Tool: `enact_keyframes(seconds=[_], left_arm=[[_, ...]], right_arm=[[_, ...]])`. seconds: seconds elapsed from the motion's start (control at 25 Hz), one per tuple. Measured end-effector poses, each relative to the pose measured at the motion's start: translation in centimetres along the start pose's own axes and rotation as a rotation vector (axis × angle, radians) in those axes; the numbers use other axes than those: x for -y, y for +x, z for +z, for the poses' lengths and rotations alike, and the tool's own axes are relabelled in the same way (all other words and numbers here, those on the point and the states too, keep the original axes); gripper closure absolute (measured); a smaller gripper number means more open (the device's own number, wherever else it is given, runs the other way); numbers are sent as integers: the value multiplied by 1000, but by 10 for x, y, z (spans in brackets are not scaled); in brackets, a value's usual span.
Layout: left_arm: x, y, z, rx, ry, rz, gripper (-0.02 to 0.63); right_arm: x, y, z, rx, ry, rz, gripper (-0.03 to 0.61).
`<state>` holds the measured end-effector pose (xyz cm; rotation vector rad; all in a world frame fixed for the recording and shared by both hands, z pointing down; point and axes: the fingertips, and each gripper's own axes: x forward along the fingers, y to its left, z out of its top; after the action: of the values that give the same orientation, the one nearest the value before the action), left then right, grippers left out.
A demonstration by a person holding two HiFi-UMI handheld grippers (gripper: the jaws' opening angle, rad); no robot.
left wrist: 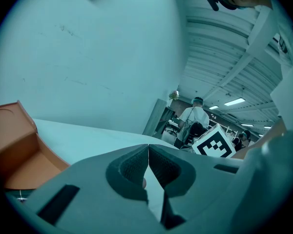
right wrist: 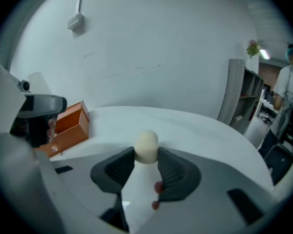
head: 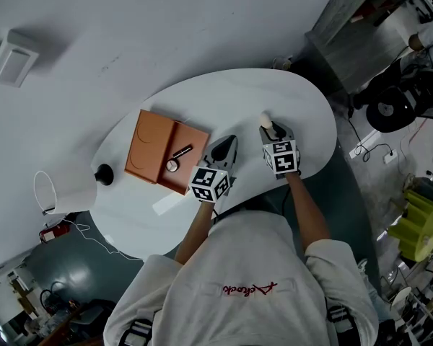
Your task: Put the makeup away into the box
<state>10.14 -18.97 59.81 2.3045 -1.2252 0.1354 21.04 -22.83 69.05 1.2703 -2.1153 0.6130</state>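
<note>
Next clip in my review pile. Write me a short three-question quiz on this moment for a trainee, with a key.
1. Multiple choice: what is between the jaws of the right gripper?
A) a cream egg-shaped sponge
B) a lipstick
C) nothing
2. True or false: the left gripper holds a makeup item.
3. Fill in: the orange box lies open on the white ___.

Key
1. A; the jaws press on its two sides.
2. False; its jaws meet at the tips with nothing between them.
3. table
</note>
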Motion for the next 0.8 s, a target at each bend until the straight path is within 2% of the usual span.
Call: enact_keyframes(seconds=[0.52,0.8], left_arm=[[15,-21,49,97,81,-2,603],[14,-38,67,140,96,16,603]], right_arm=[[-11,-50,86,218,-34,-18,425],[-23,-61,97,239,-49,-10,425]])
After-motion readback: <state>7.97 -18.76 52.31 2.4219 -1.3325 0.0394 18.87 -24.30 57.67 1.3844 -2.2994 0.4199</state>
